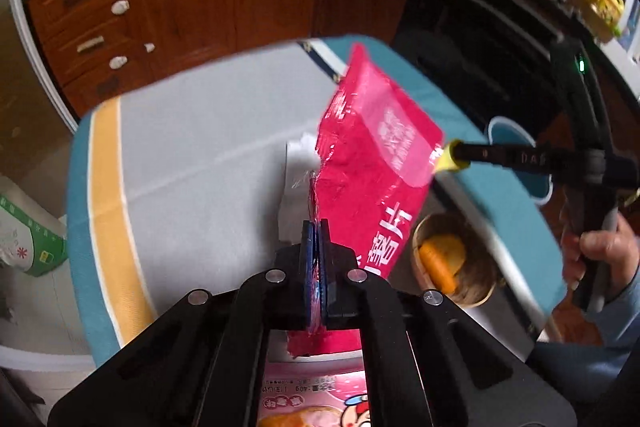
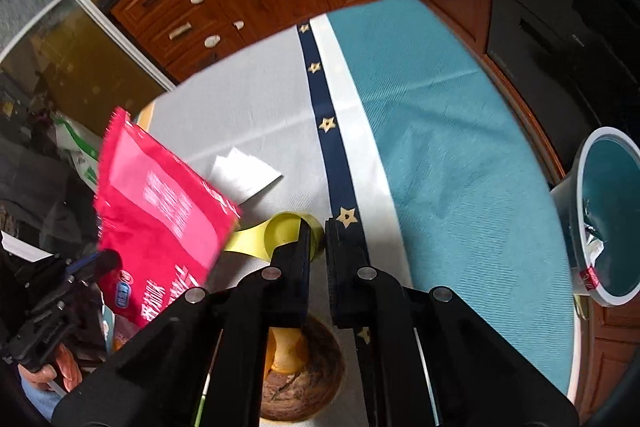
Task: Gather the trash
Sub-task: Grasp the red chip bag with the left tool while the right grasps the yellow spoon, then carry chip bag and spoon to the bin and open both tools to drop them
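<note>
**Red snack bag held up off the counter, yellow cup pinched on the other side**

The red snack bag [image 1: 372, 155] is seen hanging in the air over the near part of the counter [image 1: 192, 155], clear of the cloth. It's glossy crinkled foil, bright pinkish-red, with a paler printed panel and big white characters, and a serrated top edge can be made out from the right wrist view. Its lower corner is clamped flat in the left claw [image 1: 316, 227], whose blue pads are pressed fully together on the foil.

The left claw is angled steeply downward. The right claw [image 2: 318, 227] is tilted down about the same, and its black frame is gripped by a hand [image 1: 600, 251] in a blue sleeve. It is closed nearly all the way, and a small yellow plastic cup [image 2: 286, 229] with a flat tab looks to be nipped by its wall; the exact contact is hidden behind the finger.

The counter is covered with a woven cloth in grey, teal and white bands, with a navy stripe of gold stars. A folded white tissue [image 2: 244, 173] is left lying on the grey part. A round wooden bowl [image 2: 316, 379] is sat at the near edge, and a teal bin [image 2: 576, 187] is stood off the right edge.
</note>
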Motion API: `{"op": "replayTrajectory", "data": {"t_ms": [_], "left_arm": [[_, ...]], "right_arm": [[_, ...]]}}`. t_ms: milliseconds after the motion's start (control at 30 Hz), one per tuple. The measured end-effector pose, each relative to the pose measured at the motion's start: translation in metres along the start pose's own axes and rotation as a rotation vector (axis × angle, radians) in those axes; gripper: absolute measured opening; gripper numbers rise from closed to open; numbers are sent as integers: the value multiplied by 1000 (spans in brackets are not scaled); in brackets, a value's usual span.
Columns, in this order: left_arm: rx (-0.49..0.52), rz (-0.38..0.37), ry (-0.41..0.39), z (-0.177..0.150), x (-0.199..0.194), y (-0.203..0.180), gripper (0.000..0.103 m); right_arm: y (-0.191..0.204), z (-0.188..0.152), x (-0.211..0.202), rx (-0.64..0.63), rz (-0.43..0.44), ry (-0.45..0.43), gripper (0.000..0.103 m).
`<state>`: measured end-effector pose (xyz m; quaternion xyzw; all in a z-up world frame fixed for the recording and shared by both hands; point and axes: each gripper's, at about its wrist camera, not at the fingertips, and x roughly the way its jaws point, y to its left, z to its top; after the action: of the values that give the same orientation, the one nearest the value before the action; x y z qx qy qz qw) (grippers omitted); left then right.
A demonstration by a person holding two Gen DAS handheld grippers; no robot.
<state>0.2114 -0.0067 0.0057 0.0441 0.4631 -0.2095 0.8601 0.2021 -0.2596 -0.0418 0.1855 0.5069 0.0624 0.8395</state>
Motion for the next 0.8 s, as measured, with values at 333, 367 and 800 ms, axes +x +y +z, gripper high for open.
{"op": "replayTrajectory", "data": {"t_ms": [333, 367, 800], "left_arm": [[33, 0, -74, 18, -38, -34, 2], [41, -5, -80, 20, -41, -41, 2], [123, -21, -113, 36, -63, -113, 2]], "right_arm": [[-32, -5, -43, 74, 29, -71, 7], [-37, -6, -49, 82, 31, -80, 7], [-92, -24, -102, 162, 69, -159, 7]]}}
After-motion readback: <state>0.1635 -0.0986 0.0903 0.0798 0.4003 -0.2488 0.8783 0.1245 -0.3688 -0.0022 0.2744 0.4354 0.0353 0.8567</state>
